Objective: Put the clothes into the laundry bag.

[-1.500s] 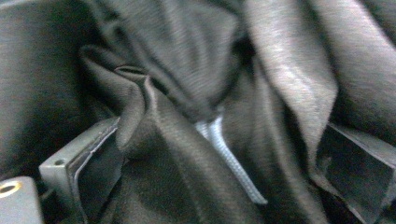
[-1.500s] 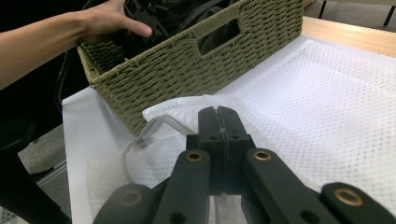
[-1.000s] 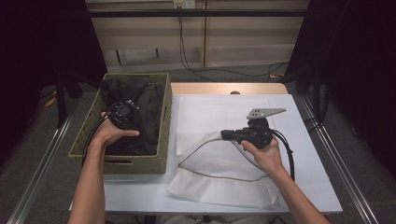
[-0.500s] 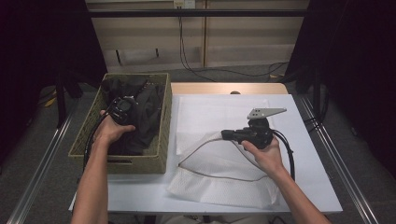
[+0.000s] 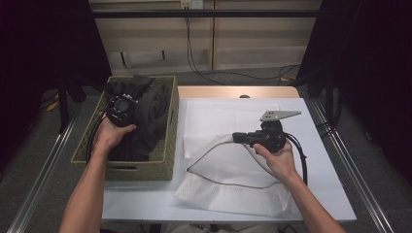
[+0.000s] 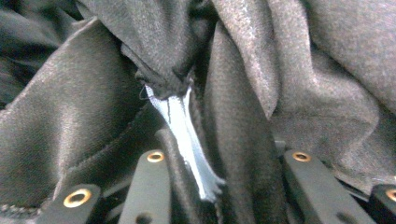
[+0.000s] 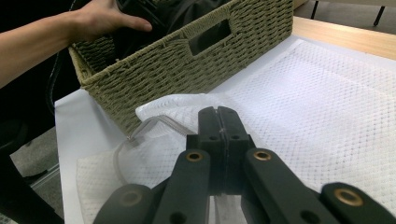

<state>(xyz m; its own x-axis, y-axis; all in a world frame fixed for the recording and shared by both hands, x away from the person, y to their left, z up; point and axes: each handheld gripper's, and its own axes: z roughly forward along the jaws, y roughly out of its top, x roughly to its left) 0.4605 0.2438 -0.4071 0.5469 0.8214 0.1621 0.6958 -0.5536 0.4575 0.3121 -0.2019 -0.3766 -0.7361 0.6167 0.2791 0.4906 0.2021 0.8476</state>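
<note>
A black garment (image 5: 151,108) lies bunched in a woven basket (image 5: 170,145) at the table's left. My left gripper (image 5: 127,100) is down in the basket, shut on a fold of that garment (image 6: 84,116). A white label (image 6: 187,140) hangs between the jaws of my left gripper (image 6: 224,154). A white mesh bag (image 5: 228,191) with a stiff looped rim is spread over the table's middle. My right gripper (image 5: 237,138) points left and holds the bag's raised edge. In the right gripper view the jaws of my right gripper (image 7: 217,116) are pressed together over the mesh (image 7: 317,93).
The basket (image 7: 187,70) stands close to the bag's left edge, its handle slot facing the bag. The white table (image 5: 325,189) has a wooden strip (image 5: 218,92) along its far edge. A black cable (image 5: 302,158) loops behind the right hand. Dark curtains flank the table.
The left hand and its gripper have moved toward the basket's far end, and the black garment has bunched up and risen with them. The right gripper has stayed where it was.
</note>
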